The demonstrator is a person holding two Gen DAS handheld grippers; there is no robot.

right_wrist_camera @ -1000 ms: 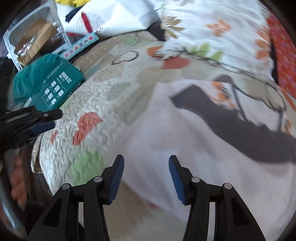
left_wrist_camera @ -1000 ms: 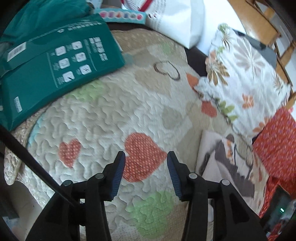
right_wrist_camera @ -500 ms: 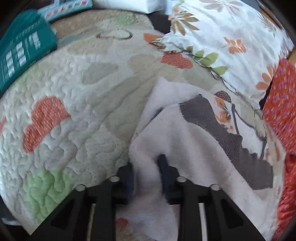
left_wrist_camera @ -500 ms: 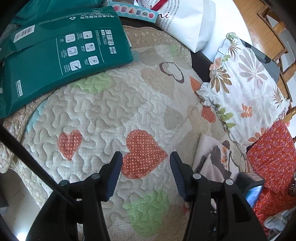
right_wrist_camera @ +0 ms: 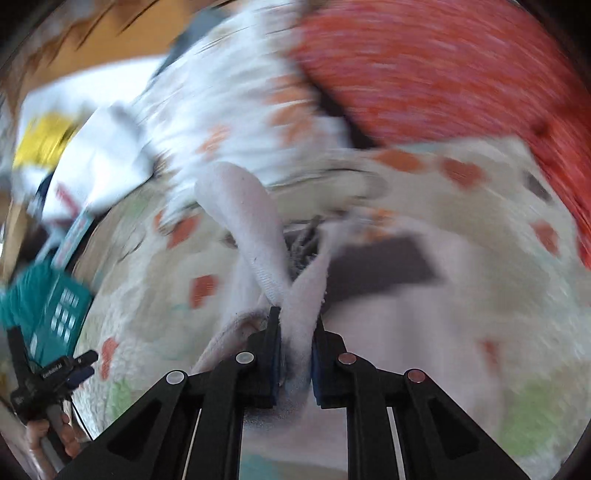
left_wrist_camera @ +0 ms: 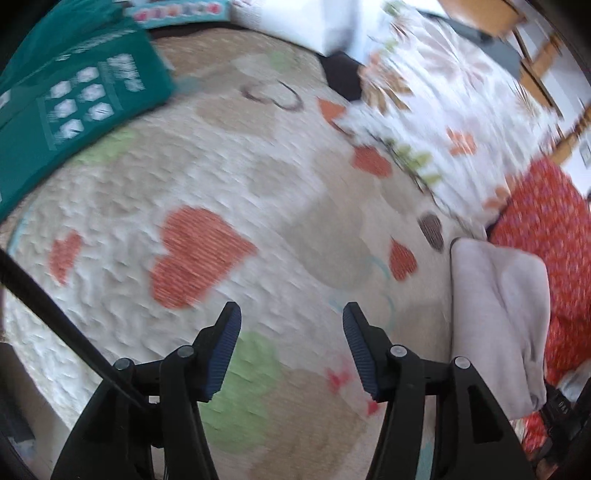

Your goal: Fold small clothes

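Note:
A small white garment [right_wrist_camera: 258,229] with a dark grey print is bunched between the jaws of my right gripper [right_wrist_camera: 295,332], which is shut on its edge and holds it lifted above the quilt. The rest of it [right_wrist_camera: 406,314] drapes to the right. In the left wrist view the garment [left_wrist_camera: 498,325] hangs at the right, pale side out. My left gripper [left_wrist_camera: 291,343] is open and empty over the heart-patterned quilt [left_wrist_camera: 207,258], well left of the garment.
A teal package [left_wrist_camera: 74,107] lies at the quilt's far left. A floral pillow [left_wrist_camera: 443,92] and a red patterned cushion [left_wrist_camera: 546,240] sit to the right. A white bag [left_wrist_camera: 295,22] stands at the back. Both views are motion-blurred.
My right gripper closed on the garment's edge and lifted it, swinging up and to the right. My left gripper stayed open and shifted over the quilt.

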